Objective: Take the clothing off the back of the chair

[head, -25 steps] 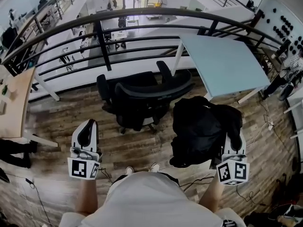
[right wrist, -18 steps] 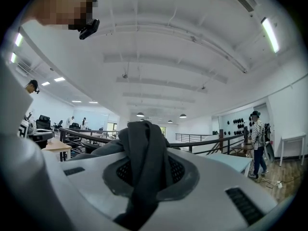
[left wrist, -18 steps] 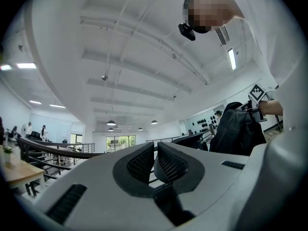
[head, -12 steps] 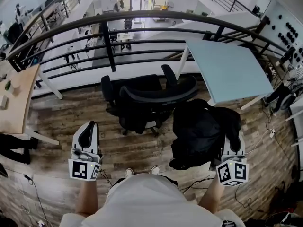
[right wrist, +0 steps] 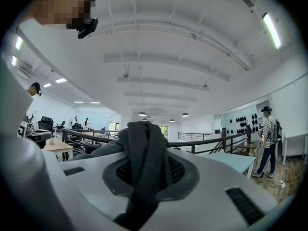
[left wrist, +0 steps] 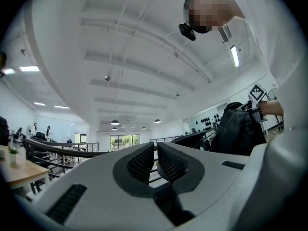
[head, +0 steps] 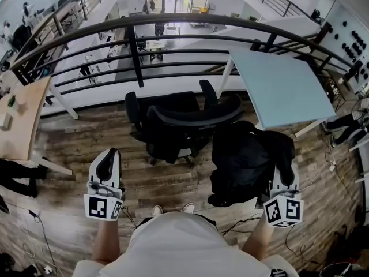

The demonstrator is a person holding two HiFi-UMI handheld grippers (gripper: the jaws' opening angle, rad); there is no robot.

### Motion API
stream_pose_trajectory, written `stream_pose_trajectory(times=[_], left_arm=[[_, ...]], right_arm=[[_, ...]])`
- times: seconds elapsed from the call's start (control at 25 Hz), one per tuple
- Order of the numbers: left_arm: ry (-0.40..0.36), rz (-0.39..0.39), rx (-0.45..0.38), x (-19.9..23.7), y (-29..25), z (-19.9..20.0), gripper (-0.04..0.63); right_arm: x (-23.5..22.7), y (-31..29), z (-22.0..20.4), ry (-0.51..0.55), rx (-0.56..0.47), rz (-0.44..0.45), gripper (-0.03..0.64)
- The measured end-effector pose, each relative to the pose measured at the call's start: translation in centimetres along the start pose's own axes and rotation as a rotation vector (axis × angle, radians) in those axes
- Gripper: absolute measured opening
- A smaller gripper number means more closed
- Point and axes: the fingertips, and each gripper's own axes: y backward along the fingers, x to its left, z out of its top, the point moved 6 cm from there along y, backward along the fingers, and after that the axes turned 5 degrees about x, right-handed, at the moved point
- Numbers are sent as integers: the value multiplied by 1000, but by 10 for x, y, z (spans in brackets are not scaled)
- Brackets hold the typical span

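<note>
head view: from your head, steeply down; chair [head: 179,126] just beyond the fingers | left gripper view: close behind your left gripper [head: 107,157] fingers, facing level along them | right gripper view: likewise behind your right gripper [head: 282,176] | shared by all: railing [head: 173,21] ahead of fingers, black clothing [head: 245,160]

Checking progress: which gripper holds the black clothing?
The right gripper: the black clothing is pinched between its jaws and hangs from it. The left gripper holds nothing.

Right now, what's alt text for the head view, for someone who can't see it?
Seen from above, the right gripper holds a black garment hanging beside a black office chair on a wooden floor. The left gripper is empty; a dark railing and a pale table lie beyond.
</note>
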Motion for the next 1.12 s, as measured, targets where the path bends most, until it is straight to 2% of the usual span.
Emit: stream_pose_trajectory(times=[1.12], left_arm=[[9, -43, -10, 3, -18, -2, 41]], right_arm=[[-2, 4, 0, 18, 20, -53, 72]])
